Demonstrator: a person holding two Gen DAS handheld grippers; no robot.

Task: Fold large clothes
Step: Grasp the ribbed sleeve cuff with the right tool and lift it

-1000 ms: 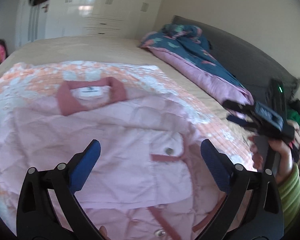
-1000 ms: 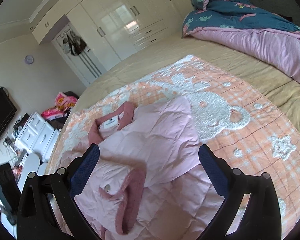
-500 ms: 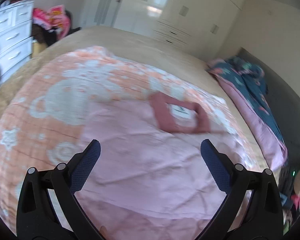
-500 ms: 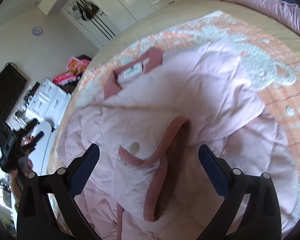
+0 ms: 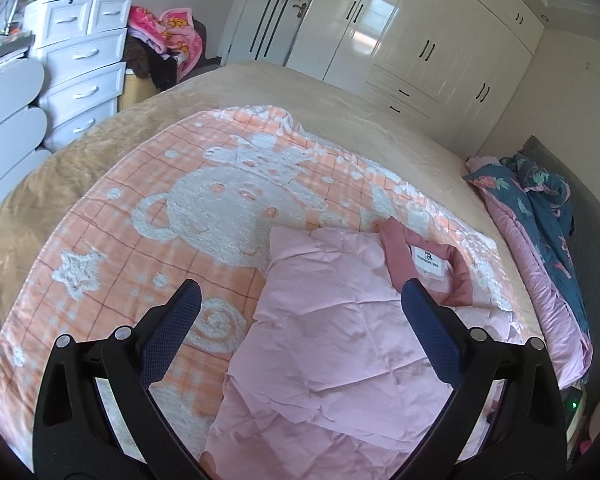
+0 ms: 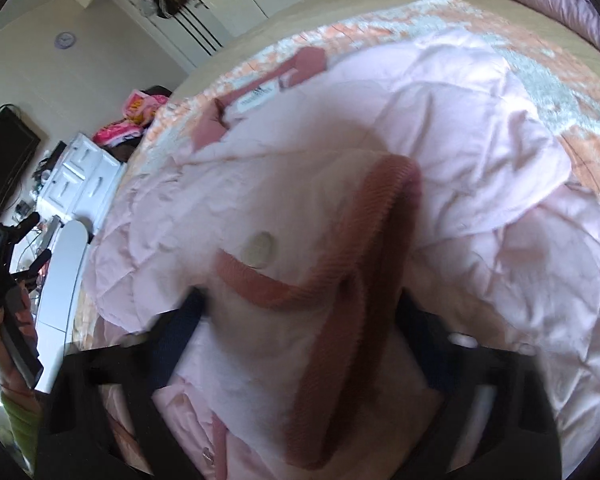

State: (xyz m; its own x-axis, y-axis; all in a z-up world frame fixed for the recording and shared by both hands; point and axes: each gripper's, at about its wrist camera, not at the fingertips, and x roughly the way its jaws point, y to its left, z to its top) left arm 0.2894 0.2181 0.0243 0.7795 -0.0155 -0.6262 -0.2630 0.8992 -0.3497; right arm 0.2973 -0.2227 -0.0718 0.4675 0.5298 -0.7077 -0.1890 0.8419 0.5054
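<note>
A pale pink quilted jacket with a dusty-rose collar lies on the orange bear-print blanket on the bed. My left gripper hovers open above the jacket's shoulder edge, with nothing between its fingers. In the right wrist view the jacket fills the frame. Its sleeve with the rose ribbed cuff and a snap button bulges up between my right gripper's blurred fingers. Those jaws are closing around the bunched fabric but still stand wide. The left gripper shows at the far left, in a hand.
A blue and pink duvet is heaped along the bed's right side by a grey headboard. White drawers with a pile of clothes stand left of the bed, white wardrobes behind it. A tan bedspread surrounds the blanket.
The left gripper has swung left, from over the jacket's chest pocket to its shoulder edge. The right gripper has dropped onto the sleeve cuff, which now sits between its fingers.
</note>
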